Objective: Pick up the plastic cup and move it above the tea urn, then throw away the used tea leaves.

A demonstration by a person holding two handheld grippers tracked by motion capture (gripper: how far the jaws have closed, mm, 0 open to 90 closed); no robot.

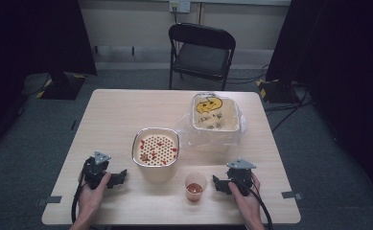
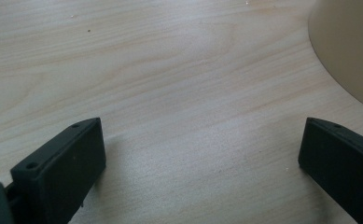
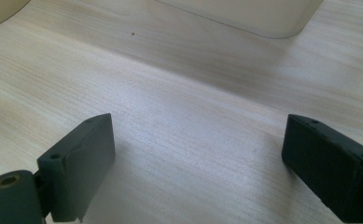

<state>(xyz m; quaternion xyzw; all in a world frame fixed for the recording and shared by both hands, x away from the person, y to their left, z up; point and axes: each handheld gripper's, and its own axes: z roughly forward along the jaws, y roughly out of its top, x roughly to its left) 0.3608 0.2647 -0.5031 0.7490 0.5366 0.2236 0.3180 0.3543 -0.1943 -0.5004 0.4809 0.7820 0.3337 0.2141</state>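
Note:
A cream tub [image 1: 156, 149] with a perforated insert holding red bits stands mid-table. A small paper cup [image 1: 195, 186] with red-brown contents sits at the front, just right of it. A second cream bin [image 1: 215, 115], lined with clear plastic and marked with a yellow face, stands behind. My left gripper [image 1: 122, 176] rests on the table left of the tub, open and empty; in the left gripper view its jaws are wide apart over bare wood, with the tub [image 2: 352, 51] at upper right. My right gripper [image 1: 216, 183] lies just right of the cup, also open and empty.
The pale wooden table [image 1: 126, 110] has free room at the back left and along its left side. A black folding chair [image 1: 201, 50] stands behind the table. Dark curtains and stand bases flank the room. Tape marks sit near the table's front corners.

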